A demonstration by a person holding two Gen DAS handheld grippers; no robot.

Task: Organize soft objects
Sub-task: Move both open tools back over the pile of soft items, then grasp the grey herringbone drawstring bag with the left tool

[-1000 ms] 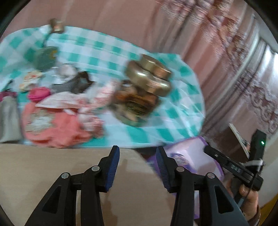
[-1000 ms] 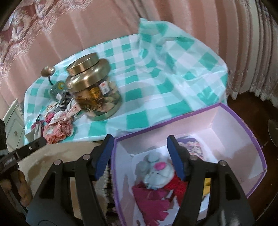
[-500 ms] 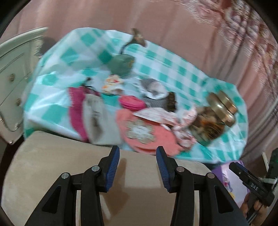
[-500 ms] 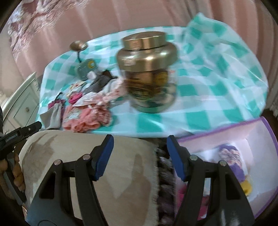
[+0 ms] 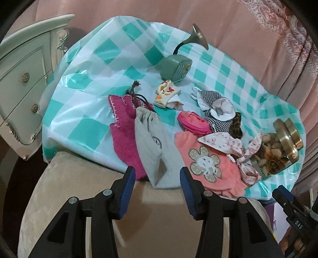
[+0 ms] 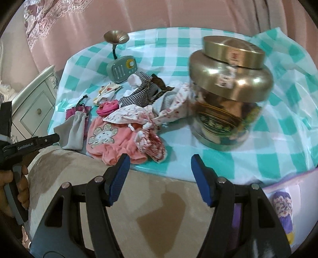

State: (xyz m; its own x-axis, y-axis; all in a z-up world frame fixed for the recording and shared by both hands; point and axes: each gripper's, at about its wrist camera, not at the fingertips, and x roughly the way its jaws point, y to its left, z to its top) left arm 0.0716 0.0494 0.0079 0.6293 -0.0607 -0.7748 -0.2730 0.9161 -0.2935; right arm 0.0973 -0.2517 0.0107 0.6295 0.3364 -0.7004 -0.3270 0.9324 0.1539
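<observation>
A table under a teal-and-white checked cloth (image 5: 103, 65) fills the upper and middle part of both views, with pink curtains (image 6: 159, 13) behind it. Across the lower part of each frame runs a beige cushioned seat (image 5: 99, 190), its edge against the table. A white chest of drawers (image 5: 25, 65) stands at the left edge of the left wrist view.

At the right of the right wrist view a large glass jar with a gold lid (image 6: 228, 83) stands on the cloth. A purple-rimmed box (image 6: 288, 190) shows at that view's lower right corner, with a purple and white knitted item (image 6: 282, 204) in it.

The soft things lie in a heap at mid frame in the left wrist view: a coral garment with a flower patch (image 5: 208, 164), a grey pouch (image 5: 155, 144) just beside a magenta knitted piece (image 5: 123, 127), a black-and-white checked garment (image 5: 216, 109), a floral white cloth (image 5: 224, 143), a small pink item (image 5: 193, 122) and a small orange-printed cloth (image 5: 167, 94). Behind them stands a green radio with a brass horn (image 5: 176, 67).

The left gripper (image 5: 157, 178) hangs over the seat's edge, aimed at the grey pouch's near end, its fingers moderately apart and easing wider, with nothing between them. The right gripper (image 6: 161, 166) hangs over the seat near the coral garment, fingers wide and empty.
</observation>
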